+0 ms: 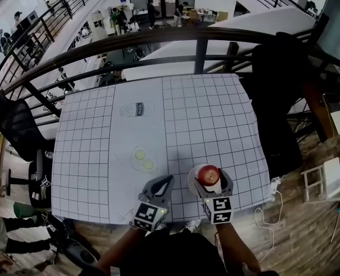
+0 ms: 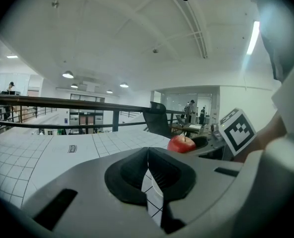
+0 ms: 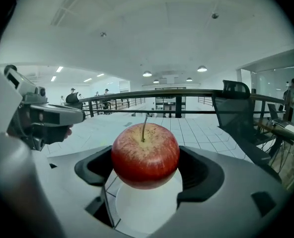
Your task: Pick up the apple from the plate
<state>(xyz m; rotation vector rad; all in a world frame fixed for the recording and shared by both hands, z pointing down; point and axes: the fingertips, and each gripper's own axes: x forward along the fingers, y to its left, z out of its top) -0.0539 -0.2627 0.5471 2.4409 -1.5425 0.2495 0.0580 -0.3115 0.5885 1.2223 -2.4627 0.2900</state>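
Clamping the apple [image 3: 145, 155] in your right gripper [image 1: 210, 179] directly over the plate [image 3: 147, 208], you appear to be at the lift, which calls for a steady straight rise, left gripper [image 1: 165, 184] closed on nothing.

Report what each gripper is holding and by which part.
Right gripper clamps the apple by its two sides at the widest part, stem up. Left gripper: jaws together, holding nothing.

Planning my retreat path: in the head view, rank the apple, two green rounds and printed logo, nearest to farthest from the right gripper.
1. apple, between the right gripper jaws.
2. green rounds, to its left.
3. printed logo, farther left, beyond them.
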